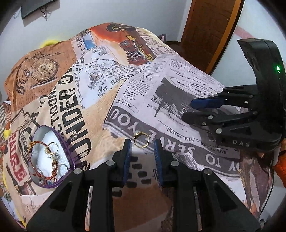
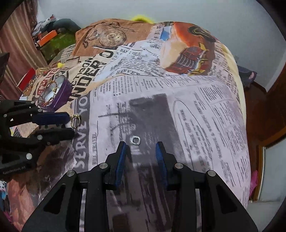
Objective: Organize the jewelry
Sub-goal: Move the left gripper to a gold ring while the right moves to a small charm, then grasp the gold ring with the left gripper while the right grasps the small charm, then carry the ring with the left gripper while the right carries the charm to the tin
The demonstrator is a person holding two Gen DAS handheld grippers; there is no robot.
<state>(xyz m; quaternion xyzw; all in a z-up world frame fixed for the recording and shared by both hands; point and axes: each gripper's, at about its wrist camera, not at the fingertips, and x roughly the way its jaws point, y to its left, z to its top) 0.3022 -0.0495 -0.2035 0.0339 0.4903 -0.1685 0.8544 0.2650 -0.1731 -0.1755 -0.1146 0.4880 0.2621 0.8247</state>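
A gold ring (image 1: 141,140) lies on the newspaper-print bedspread just ahead of my open left gripper (image 1: 142,142), between the fingertips; it also shows in the right wrist view (image 2: 75,121). A small silver ring (image 2: 135,139) lies on the cloth just ahead of my open right gripper (image 2: 141,145). A purple heart-shaped tin (image 1: 70,157) to the left holds several rings and bracelets on white padding; it also shows in the right wrist view (image 2: 62,92). Both grippers are empty. The right gripper (image 1: 189,110) shows at the right of the left wrist view, the left gripper (image 2: 70,124) at the left of the right wrist view.
The bedspread (image 1: 125,92) covers a mounded bed. A brown wooden door (image 1: 209,30) stands at the back right. Clutter and a striped curtain (image 2: 19,46) lie left of the bed. A dark screen (image 1: 35,7) hangs on the wall.
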